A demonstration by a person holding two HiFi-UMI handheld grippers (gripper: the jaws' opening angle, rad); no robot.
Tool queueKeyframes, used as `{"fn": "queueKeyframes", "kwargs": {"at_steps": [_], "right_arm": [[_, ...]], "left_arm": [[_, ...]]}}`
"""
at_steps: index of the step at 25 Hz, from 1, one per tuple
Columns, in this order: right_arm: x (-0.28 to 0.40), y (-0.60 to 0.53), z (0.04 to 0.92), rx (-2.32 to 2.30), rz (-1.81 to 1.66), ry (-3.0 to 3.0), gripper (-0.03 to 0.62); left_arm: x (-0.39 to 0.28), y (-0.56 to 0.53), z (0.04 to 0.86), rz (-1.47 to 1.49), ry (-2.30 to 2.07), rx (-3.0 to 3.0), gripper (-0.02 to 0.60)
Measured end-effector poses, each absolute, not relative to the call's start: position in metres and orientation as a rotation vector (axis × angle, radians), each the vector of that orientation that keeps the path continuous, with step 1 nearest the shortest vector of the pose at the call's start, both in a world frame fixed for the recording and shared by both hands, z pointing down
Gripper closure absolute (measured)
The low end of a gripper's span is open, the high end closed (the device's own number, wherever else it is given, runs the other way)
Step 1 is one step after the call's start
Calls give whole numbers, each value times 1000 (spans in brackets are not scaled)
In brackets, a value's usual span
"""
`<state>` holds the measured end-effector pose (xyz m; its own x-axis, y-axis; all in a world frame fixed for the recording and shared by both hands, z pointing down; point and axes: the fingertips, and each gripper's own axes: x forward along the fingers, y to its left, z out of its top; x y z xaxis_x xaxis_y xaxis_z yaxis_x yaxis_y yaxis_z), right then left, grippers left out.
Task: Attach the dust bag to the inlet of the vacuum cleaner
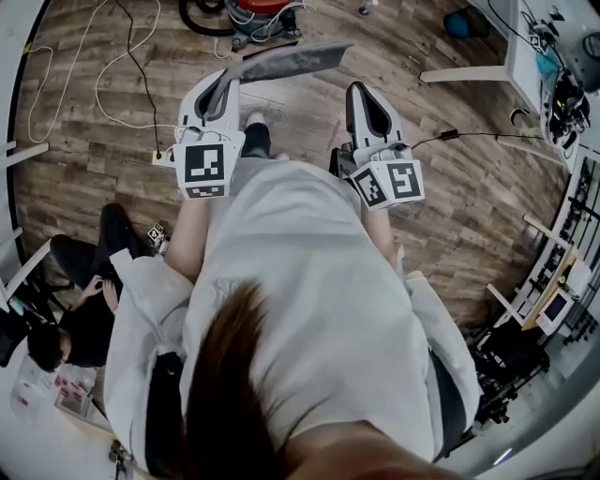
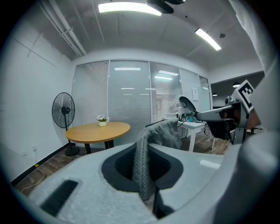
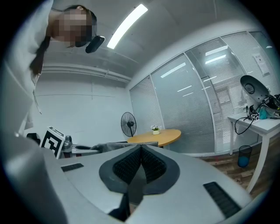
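**Surroundings.** In the head view, 1 seated person (image 1: 70, 328) is at lower left. Cables (image 1: 153, 112) run over the wood floor (image 1: 84, 178). 1 red-and-black vacuum cleaner (image 1: 258, 11) stands at the top edge, well apart from both grippers. 1 white table (image 1: 511, 56) is at upper right. The left gripper view shows 1 pedestal fan (image 2: 63, 111) beside 1 round wooden table (image 2: 98, 131), which carries 1 small flower pot (image 2: 102, 120).

**Grippers: 2.**
- **Left gripper (image 1: 221, 92):** the jaws are closed almost to contact and clamp 1 grey fabric dust bag (image 1: 291, 61). The bag rises out of the jaws and trails to the right, clear of the floor, between the grippers and the vacuum cleaner.
- **Right gripper (image 1: 366, 98):** the jaws are fully together, pad against pad, and hold nothing. The bag does not touch this gripper.
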<state>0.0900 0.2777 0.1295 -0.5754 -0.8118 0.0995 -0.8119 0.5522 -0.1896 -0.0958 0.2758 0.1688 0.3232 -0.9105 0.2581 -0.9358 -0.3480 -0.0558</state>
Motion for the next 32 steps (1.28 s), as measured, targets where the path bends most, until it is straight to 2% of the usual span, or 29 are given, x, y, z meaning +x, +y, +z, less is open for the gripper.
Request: {"fn": "queueKeyframes", "kwargs": {"at_steps": [8, 20, 32], "right_arm": [[72, 235, 131, 1536, 321, -2712, 590], [46, 204, 137, 1509, 348, -2722, 590], [56, 137, 143, 1427, 371, -2767, 590]], "left_arm": [[-127, 224, 173, 374, -1695, 2494, 557], [-159, 203, 186, 403, -1719, 2428, 557], [-151, 152, 187, 387, -1796, 2351, 557]]}}
